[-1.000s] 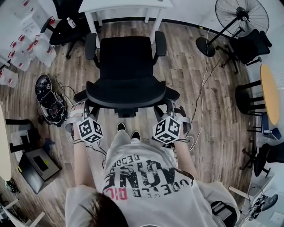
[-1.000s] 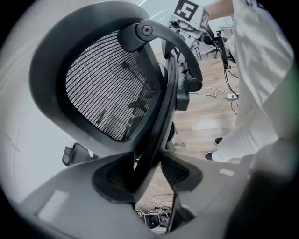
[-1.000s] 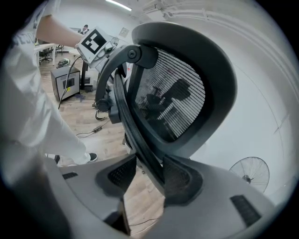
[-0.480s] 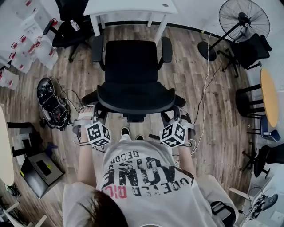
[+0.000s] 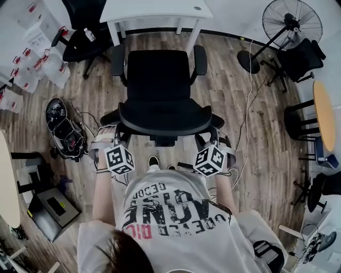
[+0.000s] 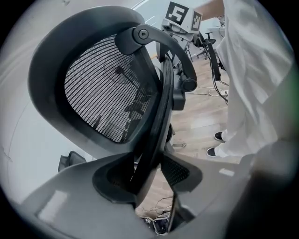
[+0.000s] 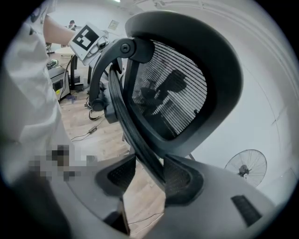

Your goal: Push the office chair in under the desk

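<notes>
A black office chair (image 5: 160, 72) stands on the wood floor with its seat facing a white desk (image 5: 154, 9) at the top of the head view. Its mesh backrest (image 5: 162, 114) is nearest the person. My left gripper (image 5: 109, 136) is shut on the backrest's left edge, whose rim (image 6: 156, 116) runs between the pads. My right gripper (image 5: 211, 137) is shut on the right edge, and that rim (image 7: 135, 135) also passes between its pads. The chair's front sits just short of the desk's legs.
A second black chair (image 5: 80, 29) and stacked white boxes (image 5: 32, 53) stand at the upper left. A tangle of cables and gear (image 5: 64, 128) lies left of the chair. A floor fan (image 5: 292, 21), dark chairs (image 5: 301, 53) and a round wooden table (image 5: 325, 112) are at the right.
The chair and both grippers have drifted a little to the right in the head view. The person's feet have stepped forward behind it. Both grips on the backrest look the same.
</notes>
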Demonstrator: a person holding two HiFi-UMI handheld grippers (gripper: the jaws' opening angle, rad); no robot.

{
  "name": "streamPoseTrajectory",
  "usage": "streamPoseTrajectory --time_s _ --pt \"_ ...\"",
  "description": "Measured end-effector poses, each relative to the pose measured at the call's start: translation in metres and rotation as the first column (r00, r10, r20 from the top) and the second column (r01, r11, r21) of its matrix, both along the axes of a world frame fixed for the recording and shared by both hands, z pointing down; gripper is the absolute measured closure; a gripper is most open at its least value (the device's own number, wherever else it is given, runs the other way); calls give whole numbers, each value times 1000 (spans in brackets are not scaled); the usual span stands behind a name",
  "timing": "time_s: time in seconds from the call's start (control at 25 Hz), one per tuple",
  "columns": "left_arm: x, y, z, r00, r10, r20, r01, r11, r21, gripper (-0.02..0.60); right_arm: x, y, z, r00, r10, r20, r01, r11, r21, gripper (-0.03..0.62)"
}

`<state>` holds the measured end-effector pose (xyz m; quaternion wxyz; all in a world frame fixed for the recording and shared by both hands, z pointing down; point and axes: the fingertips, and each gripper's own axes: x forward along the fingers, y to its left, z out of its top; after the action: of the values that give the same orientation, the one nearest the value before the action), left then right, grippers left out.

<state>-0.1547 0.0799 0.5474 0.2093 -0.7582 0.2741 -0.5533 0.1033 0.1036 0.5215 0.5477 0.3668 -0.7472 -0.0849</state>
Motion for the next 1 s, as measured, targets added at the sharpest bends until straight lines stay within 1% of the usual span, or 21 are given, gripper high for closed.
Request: streamPoseTrajectory --time_s 0.28,0.4,0.56,1.0 --pt "-10 -15 0 1000 -9 5 9 1000 -2 391 -11 -9 1 1000 9 1 -9 1000 -2 419" --pt "-10 -17 1 1000 -13 -1 13 1000 2 391 -10 -13 2 1000 -1 -6 1 1000 -8 419" --pt "-7 -23 2 999 -32 -3 32 999 6 391 -7 -22 2 999 -33 -6 33 999 14 419" --pt "0 -52 3 999 -32 2 32 999 3 391 0 -49 2 1000 -17 -2 17 1000 24 418"
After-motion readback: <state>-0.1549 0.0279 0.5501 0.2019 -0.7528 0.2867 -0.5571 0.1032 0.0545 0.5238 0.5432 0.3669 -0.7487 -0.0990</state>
